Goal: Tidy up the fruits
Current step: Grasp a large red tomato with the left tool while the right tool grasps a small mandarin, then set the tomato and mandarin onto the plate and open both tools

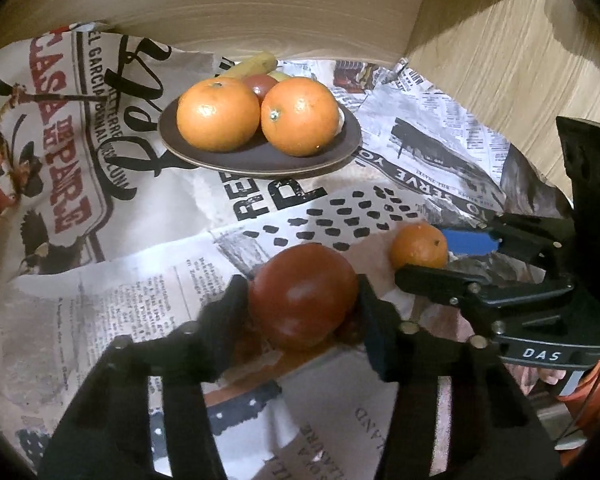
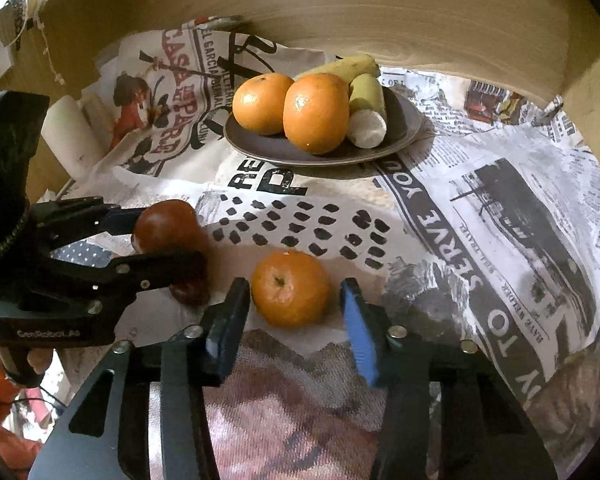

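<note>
Two tools at loose fruit on the newspaper-covered bench.

Left tool [image 1: 304, 308] grips a red tomato [image 1: 304, 296]; right tool [image 2: 296, 312] is wide around a small orange [image 2: 290, 288], not touching. Behind, a dark plate [image 2: 404, 120] holds two oranges [image 2: 315, 112] and bananas [image 2: 366, 92].

Newsprint cover on a wooden surface, light wood panel behind
Newsprint sheets [image 1: 148, 208], creased and overlapping, lie across the work area, printed with red and black headlines, a dotted patch and a building picture [image 2: 532, 216]; a woven cloth [image 2: 284, 404] shows beneath them at the near edge; a wood panel [image 1: 284, 8] stands along the back; a white roll [image 2: 70, 136] lies at the left edge, touching the paper
</note>
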A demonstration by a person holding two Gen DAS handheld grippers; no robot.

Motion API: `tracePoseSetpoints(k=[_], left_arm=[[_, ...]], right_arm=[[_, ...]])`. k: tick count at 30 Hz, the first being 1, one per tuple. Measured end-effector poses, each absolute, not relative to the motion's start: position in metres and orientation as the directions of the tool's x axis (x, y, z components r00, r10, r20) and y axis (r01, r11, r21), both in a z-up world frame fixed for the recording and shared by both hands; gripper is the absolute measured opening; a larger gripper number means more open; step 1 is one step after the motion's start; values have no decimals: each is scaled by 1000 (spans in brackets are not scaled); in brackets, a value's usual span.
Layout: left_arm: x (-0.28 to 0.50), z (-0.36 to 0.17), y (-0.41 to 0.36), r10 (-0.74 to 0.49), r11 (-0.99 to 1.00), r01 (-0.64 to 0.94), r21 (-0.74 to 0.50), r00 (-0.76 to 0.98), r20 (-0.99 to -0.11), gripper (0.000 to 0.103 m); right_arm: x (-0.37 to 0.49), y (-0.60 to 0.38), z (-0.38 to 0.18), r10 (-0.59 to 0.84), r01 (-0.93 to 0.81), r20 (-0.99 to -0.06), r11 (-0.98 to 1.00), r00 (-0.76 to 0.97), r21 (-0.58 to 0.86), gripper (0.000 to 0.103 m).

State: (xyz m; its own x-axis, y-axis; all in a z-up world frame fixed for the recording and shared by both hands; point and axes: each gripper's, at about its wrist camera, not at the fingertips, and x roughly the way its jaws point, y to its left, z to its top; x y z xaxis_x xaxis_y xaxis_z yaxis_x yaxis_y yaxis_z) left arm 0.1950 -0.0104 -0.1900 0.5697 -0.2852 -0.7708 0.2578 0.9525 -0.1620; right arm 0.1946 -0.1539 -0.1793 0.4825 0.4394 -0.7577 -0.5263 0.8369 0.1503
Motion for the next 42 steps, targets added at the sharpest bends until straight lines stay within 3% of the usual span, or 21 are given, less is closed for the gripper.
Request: tracePoseSetpoints(k=[19,26,37,40,42], left_arm=[[232,-153,2,-274,960,229,-162,640,-718,49],[264,-158,-1,-227,971,211,-115,651,-724,49],[292,-172,0,-263,962,222,-157,620,-739,49],[293,-172,0,-276,958,238,-160,614,-739,56],[294,-173,0,-254,964,224,-142,623,-740,70]], right_arm=[[223,-170,-145,426,-503,-709,856,562,116,36],[250,-177,-137,415,-490,-705,865,575,109,36],[294,-162,-151,379,-483,-741,872,554,85,36],[297,-162,-152,373,-479,-741,874,559,79,36],[299,-164,-153,383,-479,-742,873,549,96,36]])
